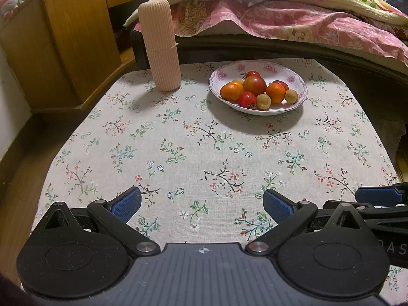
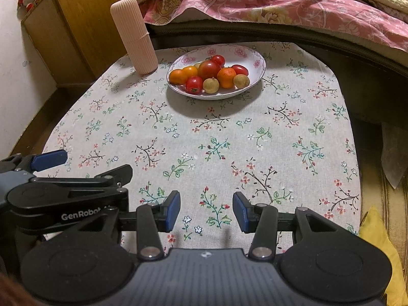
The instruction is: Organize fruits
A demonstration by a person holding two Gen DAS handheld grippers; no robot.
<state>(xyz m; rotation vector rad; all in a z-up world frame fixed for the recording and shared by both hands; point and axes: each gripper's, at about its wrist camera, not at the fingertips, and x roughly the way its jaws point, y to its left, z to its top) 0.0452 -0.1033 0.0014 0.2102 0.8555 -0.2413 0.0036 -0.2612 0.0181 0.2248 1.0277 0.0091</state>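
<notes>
So the plate (image 1: 257, 109) of fruit sits near the surface's far edge, well beyond both grippers' spread, empty fingers (image 1: 127, 202) (image 2: 173, 210): three oranges (image 1: 231, 91), four tomatoes (image 1: 254, 85), two brown fruits (image 1: 263, 101).

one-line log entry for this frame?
left gripper: open, empty | right gripper: open, empty | fruits: all in plate | stage: pre-reach

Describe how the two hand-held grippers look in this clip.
Both match: the left hand-held gripper and the right hand-held gripper have black linkage arms with silver pivot pins, round black side discs, a ribbed dark grey body with a small cross mark, and blue textured pads. White "GenRobot" lettering shows on the left one's side. No cables or sleeves are visible.
</notes>
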